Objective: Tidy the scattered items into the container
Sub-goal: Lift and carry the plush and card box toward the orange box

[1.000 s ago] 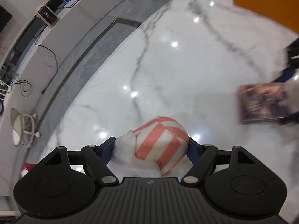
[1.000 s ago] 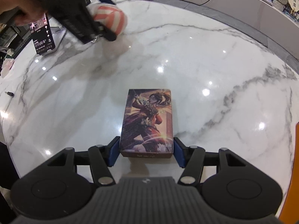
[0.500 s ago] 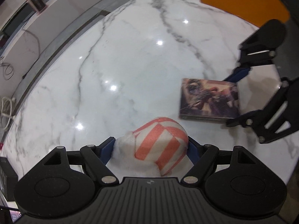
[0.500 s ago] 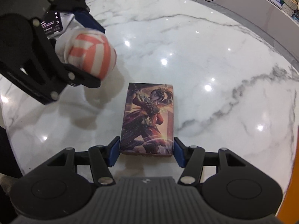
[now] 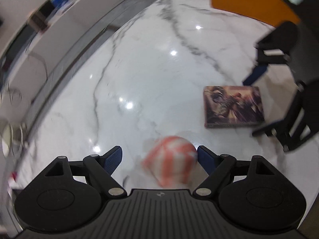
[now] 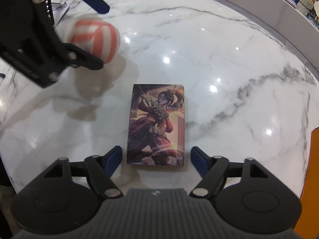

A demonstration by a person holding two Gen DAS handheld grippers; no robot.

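Let go since the earlier frames: ball [image 5: 171,159], clamped then between both pads of the left tongs [image 5: 159,152], now loose between them. Let go likewise: box [image 6: 157,125], pinched then at its near end by the right tongs [image 6: 156,152], now with a gap on either side.

Largest first. White marbled table [image 6: 219,59], glossy, filling both views. Orange container [image 5: 245,2] at the far edge in the left view, well apart from the ball; seen as an orange strip [image 6: 313,169] at the right edge in the right view.

Then the box [image 5: 233,104], flat on the table, picture side up, near end lying between the right tongs' pads, touching neither.

Then the ball [image 6: 95,37], striped red and white, blurred. Sits close against the right-hand pad of the left tongs, possibly touching; well clear of the other pad. Casts a shadow on the table below and towards the box. Cannot tell whether touching the table.

Left tongs [image 6: 100,35]: spread very wide, having just been opening, gripping nothing, ball between the jaws. Right tongs [image 5: 253,105]: spread wide, having just been opening, gripping nothing, box end between the jaws.
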